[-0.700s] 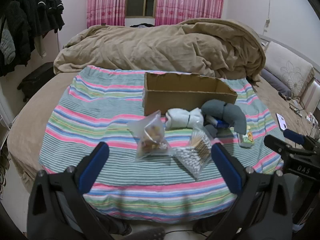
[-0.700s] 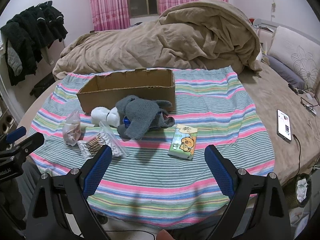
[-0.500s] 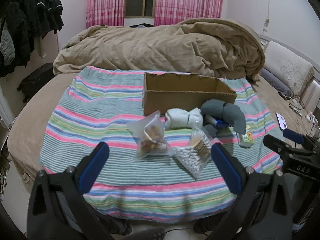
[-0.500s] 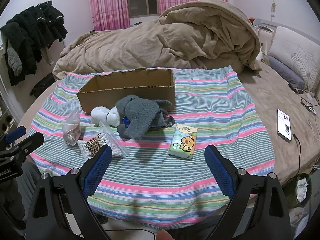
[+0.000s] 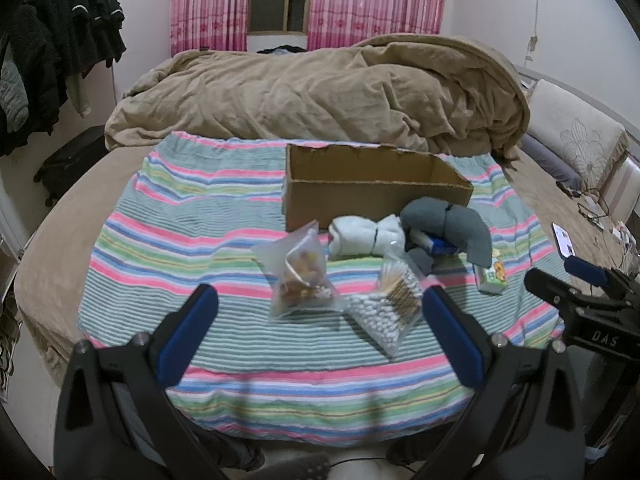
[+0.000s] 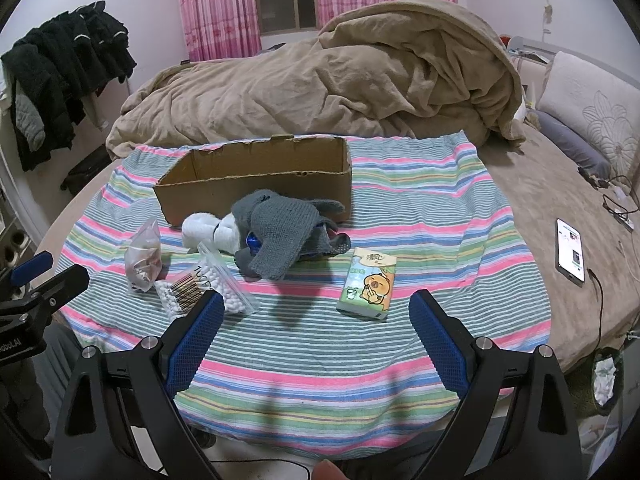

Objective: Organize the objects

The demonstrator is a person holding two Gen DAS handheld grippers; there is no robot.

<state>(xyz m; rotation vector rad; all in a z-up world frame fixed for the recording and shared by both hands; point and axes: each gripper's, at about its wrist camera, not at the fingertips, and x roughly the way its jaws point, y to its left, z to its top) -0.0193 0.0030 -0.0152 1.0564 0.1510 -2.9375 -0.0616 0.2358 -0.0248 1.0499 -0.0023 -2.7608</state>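
An open cardboard box [image 5: 376, 188] [image 6: 256, 184] stands on a striped cloth. In front of it lie a clear snack bag [image 5: 300, 276] [image 6: 143, 256], a bag of cotton swabs [image 5: 388, 304] [image 6: 208, 284], white socks [image 5: 364, 236] [image 6: 208, 232], grey socks [image 5: 452, 224] [image 6: 280, 228] over a blue item [image 5: 434, 243], and a tissue pack [image 5: 494, 276] [image 6: 368, 284]. My left gripper [image 5: 320, 312] is open and empty, near the snack and swab bags. My right gripper [image 6: 316, 312] is open and empty, short of the tissue pack.
A tan duvet [image 5: 320, 92] [image 6: 340, 80] is heaped behind the box. A phone [image 6: 570, 250] and cables lie on the bed at the right. Dark clothes [image 6: 60, 72] hang at the left. The cloth's front edge [image 6: 312, 416] hangs over the bed edge.
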